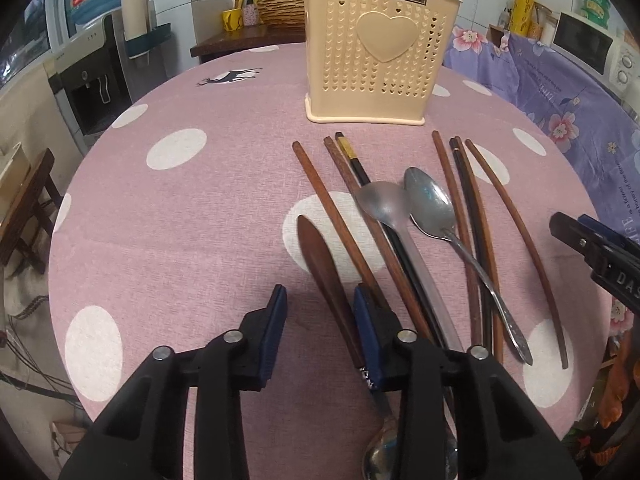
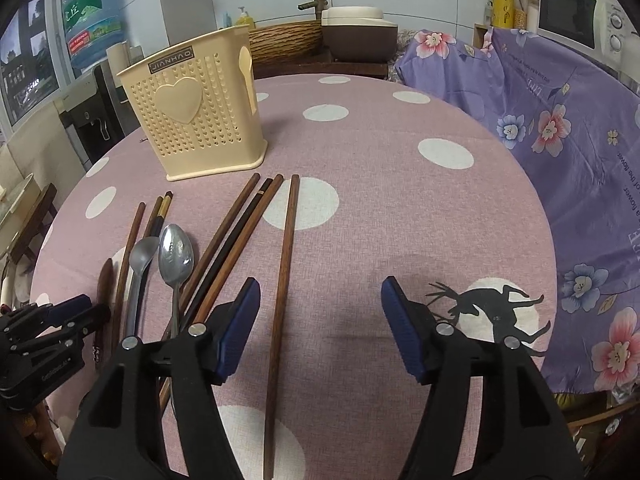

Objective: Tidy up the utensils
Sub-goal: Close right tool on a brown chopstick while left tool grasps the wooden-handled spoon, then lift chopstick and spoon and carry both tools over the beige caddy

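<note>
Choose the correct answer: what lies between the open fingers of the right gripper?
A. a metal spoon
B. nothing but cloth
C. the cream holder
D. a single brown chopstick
D: in the right wrist view, one brown chopstick lies on the tablecloth inside the right gripper, whose pads do not touch it.

Chopsticks (image 1: 332, 216) and spoons (image 1: 430, 204) (flat) before upright cream holder (image 1: 376, 52)

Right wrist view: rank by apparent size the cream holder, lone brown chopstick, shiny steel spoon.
1. Cream perforated plastic holder, largest.
2. Lone brown wooden chopstick, longest but thin; it runs toward the camera, so its length is exaggerated.
3. Shiny steel spoon, smallest.
</note>
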